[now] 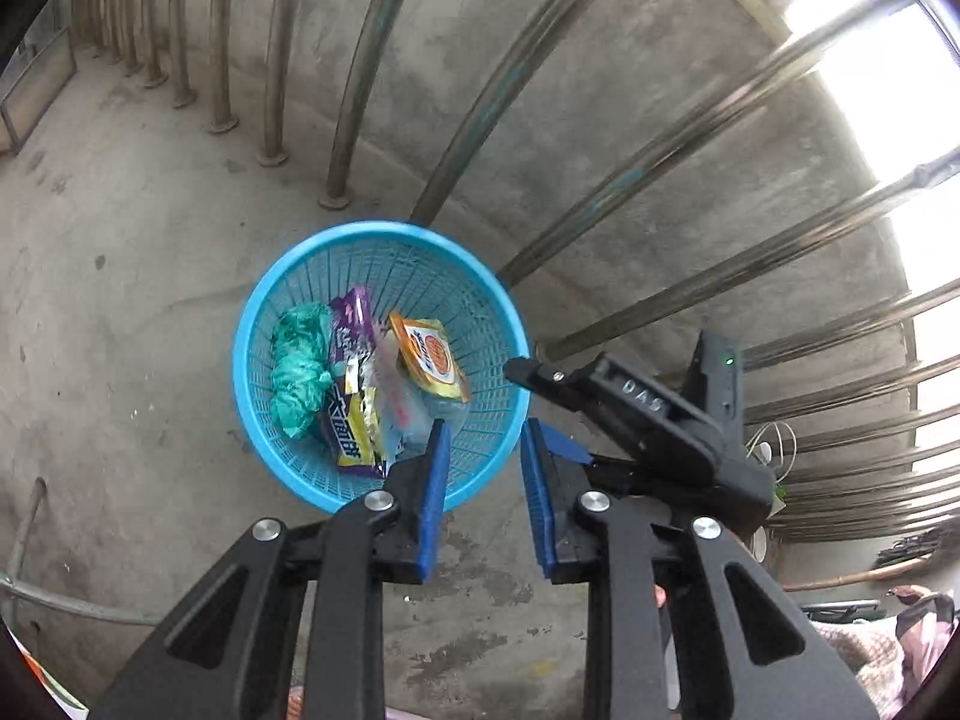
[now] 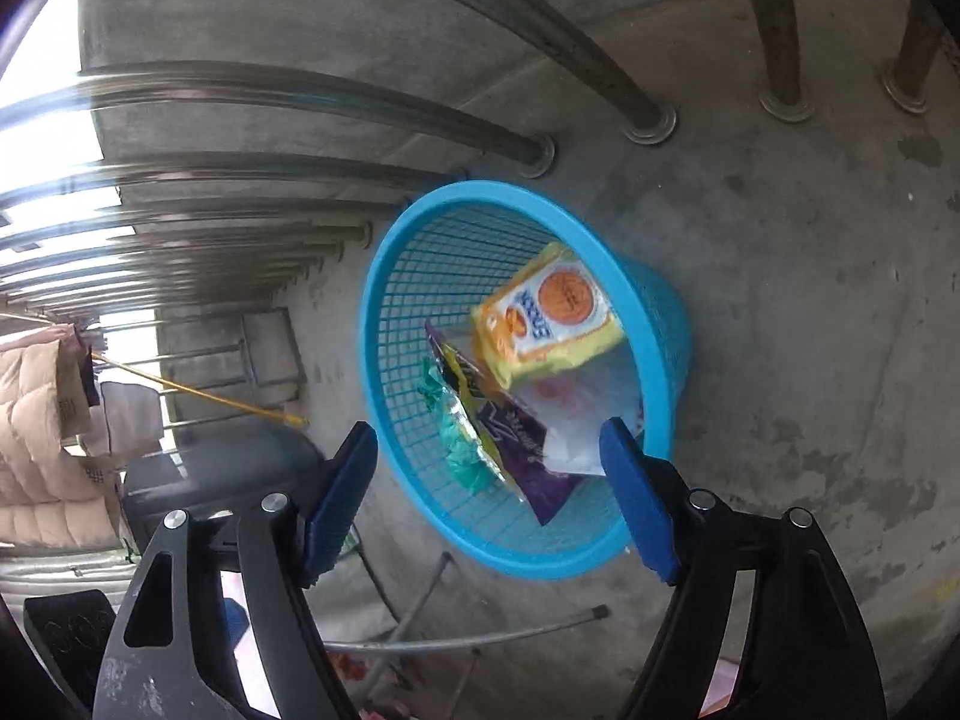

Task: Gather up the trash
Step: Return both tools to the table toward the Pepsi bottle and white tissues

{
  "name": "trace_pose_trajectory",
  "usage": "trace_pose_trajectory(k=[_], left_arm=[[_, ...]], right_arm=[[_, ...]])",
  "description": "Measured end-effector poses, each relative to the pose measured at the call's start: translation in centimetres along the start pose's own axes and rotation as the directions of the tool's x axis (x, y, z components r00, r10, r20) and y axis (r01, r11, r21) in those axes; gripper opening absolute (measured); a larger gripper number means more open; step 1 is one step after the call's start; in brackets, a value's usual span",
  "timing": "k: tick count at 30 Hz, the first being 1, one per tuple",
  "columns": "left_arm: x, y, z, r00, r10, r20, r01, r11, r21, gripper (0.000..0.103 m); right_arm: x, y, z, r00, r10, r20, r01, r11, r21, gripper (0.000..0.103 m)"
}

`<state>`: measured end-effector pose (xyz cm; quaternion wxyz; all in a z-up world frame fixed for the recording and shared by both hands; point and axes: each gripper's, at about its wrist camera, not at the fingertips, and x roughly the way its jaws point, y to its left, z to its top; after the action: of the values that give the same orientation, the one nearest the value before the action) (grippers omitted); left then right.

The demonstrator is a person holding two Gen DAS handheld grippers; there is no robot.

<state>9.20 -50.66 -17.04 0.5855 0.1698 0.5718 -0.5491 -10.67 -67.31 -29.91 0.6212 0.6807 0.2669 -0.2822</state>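
Note:
A blue mesh basket [image 1: 384, 228] [image 2: 468, 189] stands on the concrete floor by a railing. Inside lie a green plastic bag [image 1: 297, 372] [image 2: 462, 450], a purple wrapper [image 1: 351, 324] [image 2: 528, 456], clear white plastic [image 1: 402, 402] [image 2: 576, 414] and, on top, a yellow-orange packet [image 1: 429, 354] [image 2: 552, 312]. My left gripper [image 1: 486, 429] hovers over the basket's near rim, open, with nothing between its blue pads. My right gripper [image 2: 489, 429] is above the basket, open wide and empty. In the left wrist view its black body [image 1: 636, 414] reaches in from the right.
Steel railing bars [image 1: 360, 96] [image 2: 420, 132] rise from a concrete kerb right behind the basket. Thin metal rods [image 2: 456, 642] lie on the floor near me. Clothes [image 2: 42, 432] hang at the far left in the right wrist view, beside a dark rounded object [image 2: 228, 474].

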Motion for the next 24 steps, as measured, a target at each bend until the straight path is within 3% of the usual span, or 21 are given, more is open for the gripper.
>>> trace_pose_trajectory(k=[7,11,14,16,19,21,24], left_arm=[[-4.5,-0.7,-1.3,0.996,-0.003,0.088,0.003,1.000,0.007,0.023],[-10.6,-0.2,-3.8,0.990,0.015,0.139,-0.018,1.000,0.015,0.023],[-16.8,0.8,-6.5,0.970,0.059,0.237,-0.067,0.997,0.026,0.025],[-21.2,2.1,-9.1,0.943,0.084,0.322,-0.089,0.996,0.001,0.029],[-27.3,4.9,-13.9,0.886,0.142,0.441,-0.113,0.989,-0.092,0.029],[-30.8,6.8,-17.8,0.827,0.226,0.515,-0.152,0.971,-0.183,0.030],[-34.9,10.4,-24.0,0.727,0.367,0.581,-0.175,0.916,-0.360,0.029]], right_arm=[[-2.4,1.9,-0.7,0.996,0.022,0.090,-0.017,0.998,-0.059,0.075],[-5.1,6.3,-1.4,0.983,0.104,0.153,-0.071,0.976,-0.207,0.075],[-6.8,11.3,-2.8,0.971,0.173,0.167,-0.108,0.934,-0.340,0.075],[-7.4,15.3,-4.3,0.964,0.224,0.141,-0.144,0.890,-0.433,0.075],[-8.1,22.1,-8.1,0.958,0.278,0.069,-0.184,0.780,-0.598,0.075],[-7.9,26.2,-11.4,0.957,0.289,-0.009,-0.218,0.700,-0.680,0.075],[-6.2,31.6,-17.5,0.948,0.271,-0.164,-0.296,0.575,-0.762,0.075]])
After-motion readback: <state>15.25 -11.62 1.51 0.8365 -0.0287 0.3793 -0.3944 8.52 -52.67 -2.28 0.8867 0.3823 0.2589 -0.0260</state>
